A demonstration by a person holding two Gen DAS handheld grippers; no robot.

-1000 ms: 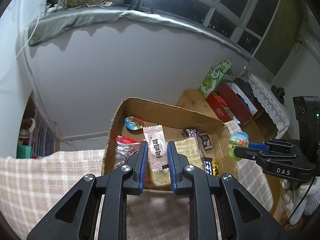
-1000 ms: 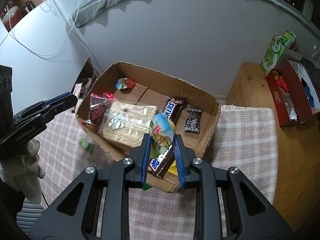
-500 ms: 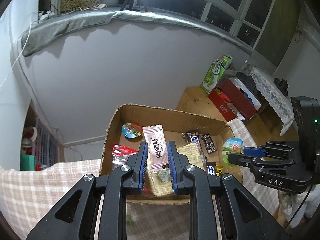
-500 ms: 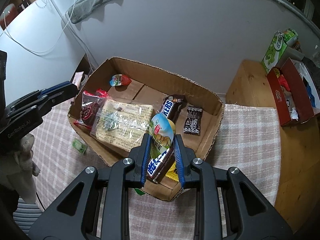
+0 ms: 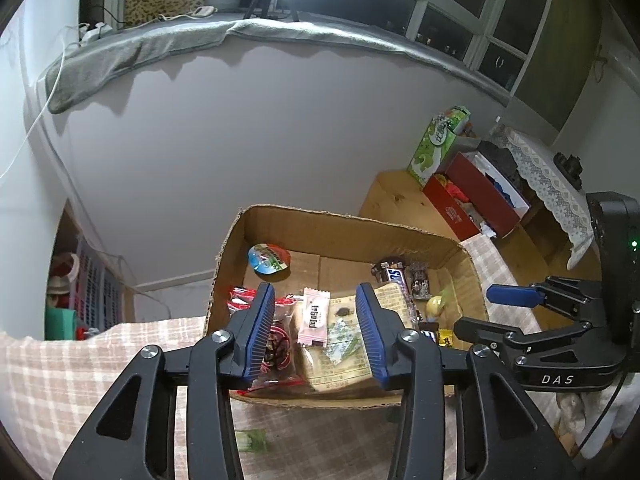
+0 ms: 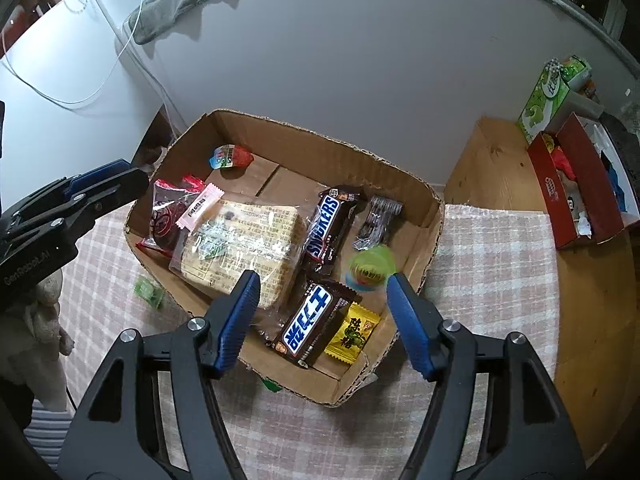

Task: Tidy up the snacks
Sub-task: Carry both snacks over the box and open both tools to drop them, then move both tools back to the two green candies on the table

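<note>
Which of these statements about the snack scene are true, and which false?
1. The brown cardboard box holds a brown Snickers bar. True.
2. The left hand-held gripper clamps the pink candy wrapper. False: its jaws have just been opening, and the wrapper lies loose in the box.
3. The right hand-held gripper is open. True.
4. The small green wrapper lies inside the box. False: it lies outside, on the checked cloth.
</note>
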